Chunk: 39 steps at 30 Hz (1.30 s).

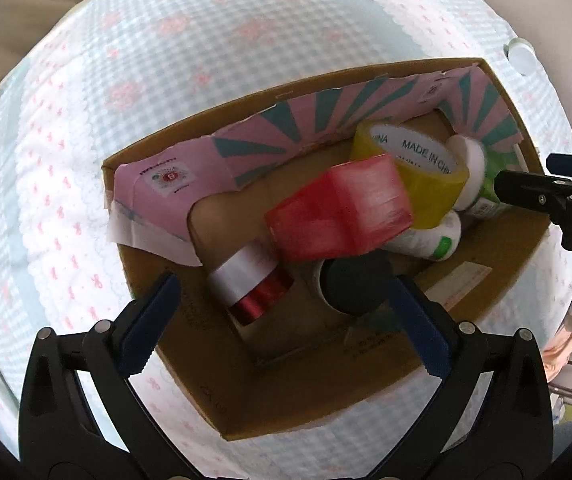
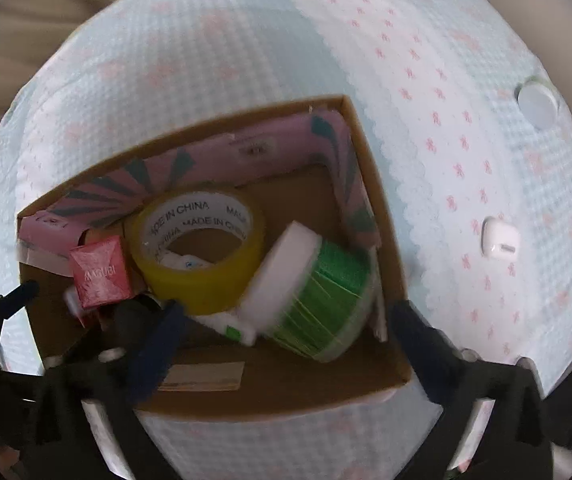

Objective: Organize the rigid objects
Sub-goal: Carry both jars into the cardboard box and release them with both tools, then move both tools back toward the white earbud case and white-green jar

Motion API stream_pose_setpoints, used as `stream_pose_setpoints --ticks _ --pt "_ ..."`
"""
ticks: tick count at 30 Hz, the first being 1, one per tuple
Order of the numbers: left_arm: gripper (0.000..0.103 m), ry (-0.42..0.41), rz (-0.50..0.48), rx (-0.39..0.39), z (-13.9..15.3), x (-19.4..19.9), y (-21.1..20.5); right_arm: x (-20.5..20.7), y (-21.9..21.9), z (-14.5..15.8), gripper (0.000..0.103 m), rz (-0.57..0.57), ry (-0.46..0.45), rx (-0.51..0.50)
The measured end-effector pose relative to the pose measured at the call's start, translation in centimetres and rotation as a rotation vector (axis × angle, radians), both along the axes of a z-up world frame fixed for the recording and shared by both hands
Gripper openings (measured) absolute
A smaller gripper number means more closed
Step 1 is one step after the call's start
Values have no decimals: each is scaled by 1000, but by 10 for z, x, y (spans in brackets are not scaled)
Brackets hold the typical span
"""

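Left tongs (image 1: 281,312): spread wide over the near wall of the cardboard box (image 1: 318,408), gripping nothing. Red block (image 1: 340,210) sits blurred just ahead of them, inside the box; whether it touches the black round item (image 1: 356,286) below cannot be told.

Right tongs (image 2: 281,344): also wide open, empty, straddling the box's near corner (left finger over the interior, right finger outside).

Yellow tape roll (image 2: 199,254) and green spool (image 2: 322,300) lie in the box, touching. White bottle (image 2: 231,328) mostly hidden beneath them. Small white case (image 2: 500,242) rests apart on the patterned cloth (image 2: 446,160).
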<state>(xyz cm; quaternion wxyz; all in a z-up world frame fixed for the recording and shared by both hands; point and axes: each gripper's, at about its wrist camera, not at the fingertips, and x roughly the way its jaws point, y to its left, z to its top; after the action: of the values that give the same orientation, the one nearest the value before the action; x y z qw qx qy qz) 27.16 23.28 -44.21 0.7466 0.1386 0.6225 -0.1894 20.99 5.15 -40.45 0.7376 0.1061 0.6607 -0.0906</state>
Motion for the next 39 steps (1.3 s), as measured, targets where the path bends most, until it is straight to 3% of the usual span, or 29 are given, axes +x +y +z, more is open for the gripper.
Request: stream_pose_setpoints --ticks 14,21,28,33,39 --pt "103 -41 73 -51 28 -21 26 -16 11 42 103 34 -91 9" --pt "103 -114 80 -59 70 -42 13 -41 7 76 103 1 -145 23" --pt "103 -160 135 -72 114 -66 16 -66 4 109 103 80 -172 3" --pt "103 -185 213 -88 135 -90 -3 -86 -15 130 103 109 -213 5" --pt "103 -249 315 -94 160 -126 -54 -106 -66 158 103 179 -275 -22"
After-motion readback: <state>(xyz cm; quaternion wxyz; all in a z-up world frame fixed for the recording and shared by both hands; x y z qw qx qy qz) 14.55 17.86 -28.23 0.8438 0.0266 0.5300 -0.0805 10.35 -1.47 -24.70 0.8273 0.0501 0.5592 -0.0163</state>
